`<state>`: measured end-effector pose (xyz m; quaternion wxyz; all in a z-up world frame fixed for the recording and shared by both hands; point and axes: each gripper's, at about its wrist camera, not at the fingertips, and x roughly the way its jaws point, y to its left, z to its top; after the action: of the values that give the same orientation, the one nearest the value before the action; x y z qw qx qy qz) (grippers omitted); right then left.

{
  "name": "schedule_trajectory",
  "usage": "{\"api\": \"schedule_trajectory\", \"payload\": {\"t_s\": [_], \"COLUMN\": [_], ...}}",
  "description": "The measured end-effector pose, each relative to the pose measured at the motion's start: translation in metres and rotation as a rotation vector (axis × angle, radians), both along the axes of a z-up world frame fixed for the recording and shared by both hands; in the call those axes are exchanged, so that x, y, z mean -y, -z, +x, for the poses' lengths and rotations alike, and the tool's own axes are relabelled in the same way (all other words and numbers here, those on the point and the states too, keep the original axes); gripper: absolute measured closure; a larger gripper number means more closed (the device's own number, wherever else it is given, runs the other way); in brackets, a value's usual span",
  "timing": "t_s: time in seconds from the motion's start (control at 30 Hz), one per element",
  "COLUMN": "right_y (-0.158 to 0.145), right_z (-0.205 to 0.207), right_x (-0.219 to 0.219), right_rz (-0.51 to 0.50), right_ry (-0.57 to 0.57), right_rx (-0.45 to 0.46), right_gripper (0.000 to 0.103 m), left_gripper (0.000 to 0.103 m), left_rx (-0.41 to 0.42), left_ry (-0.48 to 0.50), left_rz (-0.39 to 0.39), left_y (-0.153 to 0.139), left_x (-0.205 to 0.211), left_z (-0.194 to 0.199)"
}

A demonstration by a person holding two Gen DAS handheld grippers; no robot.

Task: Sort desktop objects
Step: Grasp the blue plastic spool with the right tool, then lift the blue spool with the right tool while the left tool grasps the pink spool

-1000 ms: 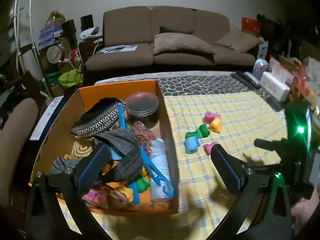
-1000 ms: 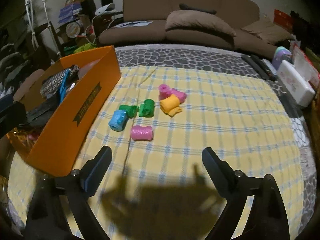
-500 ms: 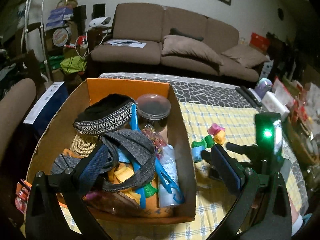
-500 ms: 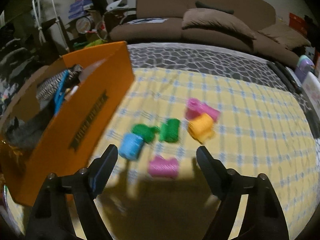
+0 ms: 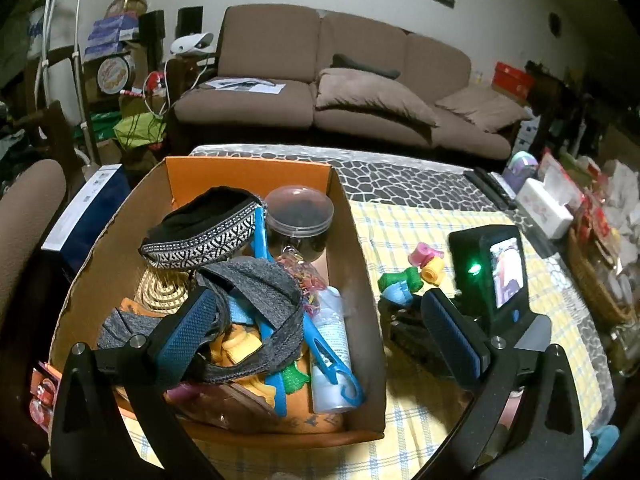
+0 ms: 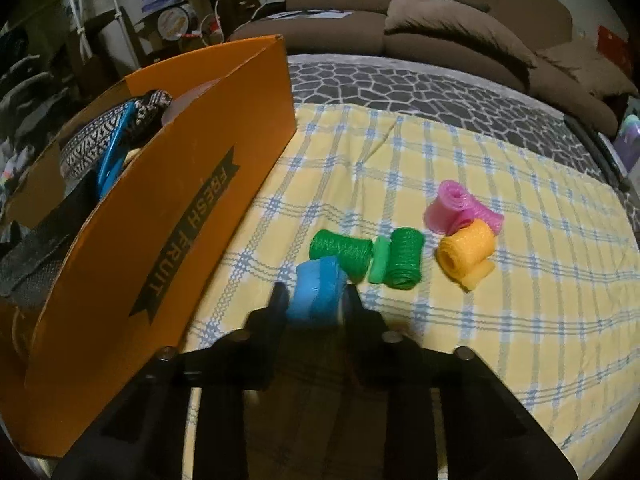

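Several small mesh rolls lie on the yellow checked cloth (image 6: 500, 320): two green rolls (image 6: 340, 252), an orange roll (image 6: 464, 252) and pink rolls (image 6: 452, 208). My right gripper (image 6: 316, 300) points down at the blue roll (image 6: 318, 280). Its jaws are closing, with the roll between them and both fingers against its sides. In the left wrist view the same gripper (image 5: 394, 312) holds the blue roll (image 5: 400, 290) beside the orange box (image 5: 356, 240). My left gripper (image 5: 316, 300) hangs open above the box, which is full of headbands, a jar, a bottle and clips.
The orange box (image 6: 180, 220) stands just left of the rolls. A brown sofa (image 5: 360, 92) lies beyond the table. Remotes (image 5: 488, 184), a white tissue box (image 5: 544, 208) and a wicker basket (image 5: 596, 280) crowd the right edge. A chair (image 5: 28, 216) stands at the left.
My right gripper came down and forward onto the rolls, and its wide jaws closed around the blue roll. My left gripper shifted a little over the box, then held still.
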<state>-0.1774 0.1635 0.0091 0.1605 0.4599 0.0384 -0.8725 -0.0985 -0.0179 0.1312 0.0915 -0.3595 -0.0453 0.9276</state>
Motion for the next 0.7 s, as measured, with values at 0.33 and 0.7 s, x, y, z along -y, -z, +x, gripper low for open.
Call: {"api": "schedule_trajectory", "payload": {"t_s": [0.33,0.7], "right_y": [-0.043,-0.068], "right_z": [0.011,0.017], "right_x": [-0.056,-0.129], "right_rz": [-0.135,-0.192], "right_ry": [0.114,0.234], "right_rx": [-0.011,-0.014], "right_gripper": [0.079,0.079], "left_gripper": [0.000,0.000], "left_rx": [-0.012,-0.030], "left_ry": [0.064,0.198], "left_rz": [0.041,-0.037], "left_y": [-0.004,0.010], "left_x": [-0.024,-0.101], "left_z": [0.005,0.009]}}
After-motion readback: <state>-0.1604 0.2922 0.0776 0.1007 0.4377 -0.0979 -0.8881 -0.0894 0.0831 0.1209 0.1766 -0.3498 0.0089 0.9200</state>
